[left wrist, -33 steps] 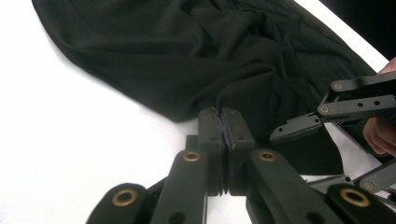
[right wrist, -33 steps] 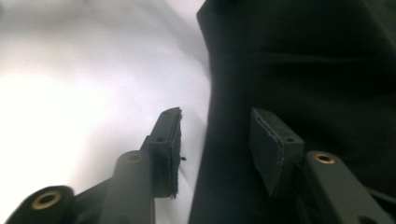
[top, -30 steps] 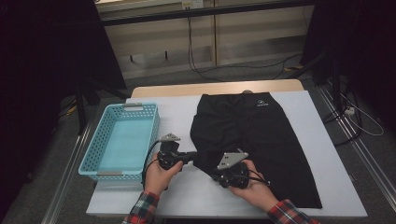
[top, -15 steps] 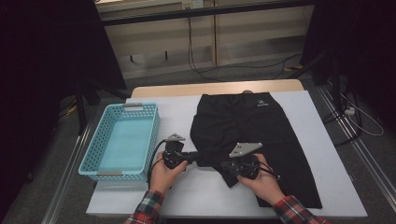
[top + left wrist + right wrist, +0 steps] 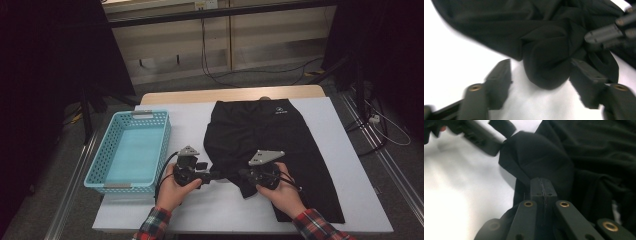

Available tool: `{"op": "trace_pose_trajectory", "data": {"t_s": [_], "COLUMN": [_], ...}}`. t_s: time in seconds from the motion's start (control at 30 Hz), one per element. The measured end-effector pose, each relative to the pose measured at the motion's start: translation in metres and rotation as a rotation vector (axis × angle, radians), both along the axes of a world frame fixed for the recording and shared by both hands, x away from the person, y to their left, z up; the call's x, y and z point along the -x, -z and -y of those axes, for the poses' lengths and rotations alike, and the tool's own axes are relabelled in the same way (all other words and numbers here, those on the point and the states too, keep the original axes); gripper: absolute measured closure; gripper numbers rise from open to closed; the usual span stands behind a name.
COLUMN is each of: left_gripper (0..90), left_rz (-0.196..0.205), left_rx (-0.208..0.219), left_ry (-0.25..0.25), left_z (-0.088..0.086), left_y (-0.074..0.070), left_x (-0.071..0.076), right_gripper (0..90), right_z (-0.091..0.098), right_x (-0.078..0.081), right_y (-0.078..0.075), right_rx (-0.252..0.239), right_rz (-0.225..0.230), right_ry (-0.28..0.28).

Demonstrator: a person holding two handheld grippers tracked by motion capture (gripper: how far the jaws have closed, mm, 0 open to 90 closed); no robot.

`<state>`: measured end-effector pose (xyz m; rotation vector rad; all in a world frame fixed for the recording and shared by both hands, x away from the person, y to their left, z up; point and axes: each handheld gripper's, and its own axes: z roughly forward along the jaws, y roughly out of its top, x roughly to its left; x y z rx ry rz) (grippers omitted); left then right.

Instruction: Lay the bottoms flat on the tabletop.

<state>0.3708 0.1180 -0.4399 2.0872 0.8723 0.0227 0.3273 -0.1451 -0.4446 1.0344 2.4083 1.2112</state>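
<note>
Two grippers meet at the near left hem of the black fabric shorts [image 5: 270, 137], which lie flat on the white table [image 5: 190, 122]. The right gripper [image 5: 541, 185] is pinched tight on a fold (pads pressed together), while the left gripper [image 5: 540, 75] has just been opening, its jaws spread either side of the bunched cloth. A light blue plastic basket [image 5: 100, 167] sits further left.

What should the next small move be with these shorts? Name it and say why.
Probably draw the left gripper back off the black shorts. Its jaws have just been opening and now stand apart either side of a bunched fold without pressing it, while the right gripper is clamped shut on the cloth beside it, so the fabric looks handed over.
</note>
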Motion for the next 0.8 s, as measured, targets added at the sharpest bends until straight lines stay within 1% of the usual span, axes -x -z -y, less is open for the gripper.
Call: {"op": "trace_pose_trajectory", "data": {"t_s": [0.03,0.1,0.2,0.23,0.3,0.37,0.4,0.47,0.5,0.6,0.63,0.67,0.73,0.77,0.8], "left_gripper": [27.0,24.6,24.5,24.5,25.9,29.5,31.0,36.0,38.3,50.7,55.7,60.5,69.9,74.5,78.0], "left_rz": [0.012,0.038,0.073,0.075,0.073,0.085,0.081,0.089,0.086,0.075,0.079,0.079,0.065,0.063,0.059], "left_rx": [0.0,0.004,0.001,0.0,-0.022,-0.046,-0.062,-0.089,-0.098,-0.119,-0.124,-0.119,-0.117,-0.113,-0.117], "left_ry": [-0.003,0.009,0.03,0.042,0.074,0.105,0.105,0.094,0.097,0.097,0.089,0.078,0.078,0.067,0.071], "left_z": [0.0,-0.001,0.003,0.005,0.011,0.017,0.019,0.024,0.025,0.027,0.028,0.028,0.027,0.027,0.026], "left_y": [-0.001,-0.003,-0.003,-0.002,0.0,0.002,0.003,0.006,0.007,0.01,0.01,0.01,0.009,0.009,0.009], "left_x": [0.002,0.004,0.007,0.008,0.01,0.013,0.014,0.014,0.014,0.01,0.009,0.008,0.005,0.005,0.004], "right_gripper": [90.0,90.0,90.0,90.0,90.0,90.0,90.0,90.0,90.0,90.0,90.0,90.0,90.0,90.0,90.0], "right_z": [0.001,0.004,0.007,0.008,0.008,0.008,0.008,0.008,0.008,0.008,0.008,0.008,0.009,0.009,0.009], "right_x": [0.0,-0.002,-0.004,-0.005,-0.006,-0.007,-0.007,-0.006,-0.006,-0.006,-0.005,-0.005,-0.005,-0.005,-0.005], "right_y": [-0.001,-0.002,-0.003,-0.004,-0.004,-0.004,-0.004,-0.004,-0.004,-0.005,-0.005,-0.005,-0.005,-0.005,-0.005], "right_rx": [-0.005,-0.019,-0.037,-0.043,-0.053,-0.05,-0.051,-0.052,-0.053,-0.051,-0.051,-0.052,-0.055,-0.054,-0.052], "right_rz": [0.005,0.01,0.018,0.023,0.023,0.023,0.023,0.025,0.025,0.024,0.025,0.025,0.026,0.026,0.024], "right_ry": [0.008,0.028,0.055,0.062,0.066,0.069,0.069,0.067,0.066,0.064,0.065,0.067,0.068,0.069,0.067]}}
